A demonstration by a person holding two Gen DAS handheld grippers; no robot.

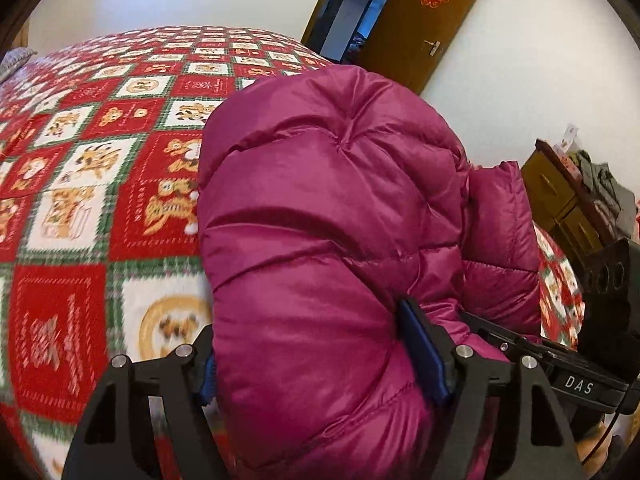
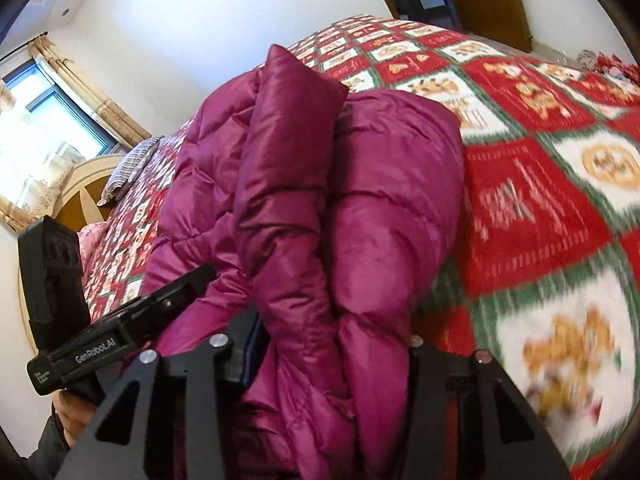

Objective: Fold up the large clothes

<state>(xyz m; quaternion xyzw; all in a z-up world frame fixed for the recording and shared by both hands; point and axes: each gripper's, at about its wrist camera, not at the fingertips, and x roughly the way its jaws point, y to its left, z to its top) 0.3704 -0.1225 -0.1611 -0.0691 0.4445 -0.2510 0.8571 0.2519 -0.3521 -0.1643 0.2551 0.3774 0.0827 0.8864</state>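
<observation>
A magenta down jacket (image 1: 320, 216), quilted and shiny, is bundled up over a bed covered by a red, white and green bear-print blanket (image 1: 92, 184); whether its bulk rests on the blanket or hangs lifted above it cannot be told. The left hand-held gripper (image 1: 316, 364) has its two fingers spread wide around a thick puffed fold of the jacket, a blue pad (image 1: 424, 356) pressed into the fabric on one side, the other pad nearly lost behind the bulge. The right hand-held gripper (image 2: 320, 360) likewise clasps a gathered roll of the same jacket (image 2: 320, 208), its inner faces mostly buried in cloth. Only the left wrist view shows the brown door (image 1: 424, 24) standing ajar with a red paper ornament on it, and a wooden cabinet (image 1: 560, 200) piled with clutter at the right edge; it also catches the other device's black body lettered DAS. Only the right wrist view shows the window (image 2: 36, 128) with pale curtains, the rounded wooden headboard (image 2: 80, 196), a striped pillow (image 2: 128, 168) and something pink beside it, plus the left device marked GenRobot.AI with a bit of the person's hand below it. The blanket near the right edge of that view is smeared by motion blur, so its pattern is hard to read there. The jacket's sleeves, collar and hem cannot be told apart in either view.
</observation>
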